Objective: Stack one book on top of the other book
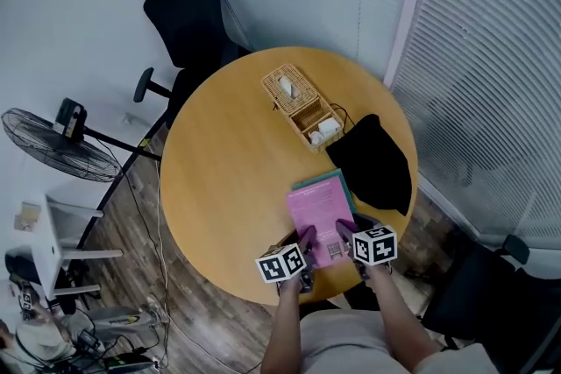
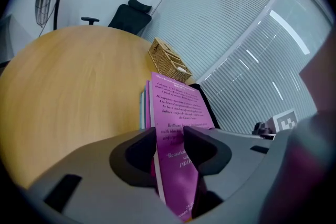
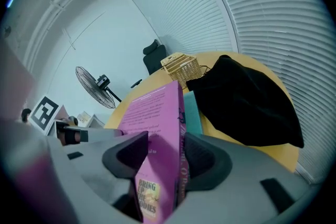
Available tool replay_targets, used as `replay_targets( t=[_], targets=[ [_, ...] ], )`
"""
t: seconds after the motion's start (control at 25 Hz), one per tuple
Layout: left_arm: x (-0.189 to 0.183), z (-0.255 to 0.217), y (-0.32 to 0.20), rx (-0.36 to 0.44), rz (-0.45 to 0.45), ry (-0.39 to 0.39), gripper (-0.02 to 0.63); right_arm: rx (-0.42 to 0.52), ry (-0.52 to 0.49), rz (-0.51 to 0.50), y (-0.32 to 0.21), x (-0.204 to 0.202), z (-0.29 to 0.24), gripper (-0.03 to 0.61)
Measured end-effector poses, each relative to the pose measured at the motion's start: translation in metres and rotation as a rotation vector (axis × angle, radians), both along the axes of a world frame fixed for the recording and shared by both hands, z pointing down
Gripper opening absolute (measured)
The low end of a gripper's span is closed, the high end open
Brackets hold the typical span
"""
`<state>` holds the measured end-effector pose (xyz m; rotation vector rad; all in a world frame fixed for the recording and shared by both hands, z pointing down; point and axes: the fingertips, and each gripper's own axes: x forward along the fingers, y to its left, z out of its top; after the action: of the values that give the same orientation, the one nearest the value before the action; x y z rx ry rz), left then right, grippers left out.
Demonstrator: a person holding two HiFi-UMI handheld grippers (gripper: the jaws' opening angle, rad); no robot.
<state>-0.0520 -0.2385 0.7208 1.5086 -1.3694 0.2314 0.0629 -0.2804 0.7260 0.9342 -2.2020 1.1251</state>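
- Office corner seen from above, with pale slatted blinds (image 1: 491, 57) covering the windows from 12 to 3 o'clock.
- A round wooden table (image 1: 228, 179) fills the middle of the head view.
- A black office chair (image 1: 188, 13) stands beyond the table at 11 o'clock, and a standing fan (image 1: 57, 144) sits on the wood floor at 9 o'clock.
- On the table, a wicker basket (image 1: 302, 107) with two compartments lies at about 12 o'clock from the table's centre.
- A black cloth (image 1: 375, 162) lies at 3 o'clock, just beside the basket and reaching the table's edge.
- At 5 o'clock, near the person's edge of the table, a pink book (image 1: 320, 215) lies over a teal book (image 1: 329, 180). The teal one shows only as a strip along the pink one's far and right sides, next to the black cloth.
- The left tongs (image 1: 302, 239) are clenched on the pink book's near left corner. The left gripper view shows both jaws pressing the cover between them.
- The right tongs (image 1: 346, 230) are clenched on the pink book's near right corner. The right gripper view shows the jaws closed across its spine.
- Both tongs point downward and away from the person, side by side, each with its square-marker cube at the near end.
- Whether the pink book's near end rests on the table or is lifted cannot be told.
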Motion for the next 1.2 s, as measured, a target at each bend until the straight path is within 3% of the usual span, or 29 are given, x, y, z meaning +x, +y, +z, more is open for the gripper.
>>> replay_targets(
  t=[0.8, 1.2],
  targets=[
    [0.003, 0.027, -0.016, -0.030, -0.030, 0.025, 0.175, -0.011, 0.051, -0.040, -0.019, 0.002, 0.027, 0.227],
    [0.002, 0.033, -0.023, -0.014, -0.043, 0.023, 0.172, -0.013, 0.029, -0.005, -0.023, 0.004, 0.033, 0.229]
  ],
)
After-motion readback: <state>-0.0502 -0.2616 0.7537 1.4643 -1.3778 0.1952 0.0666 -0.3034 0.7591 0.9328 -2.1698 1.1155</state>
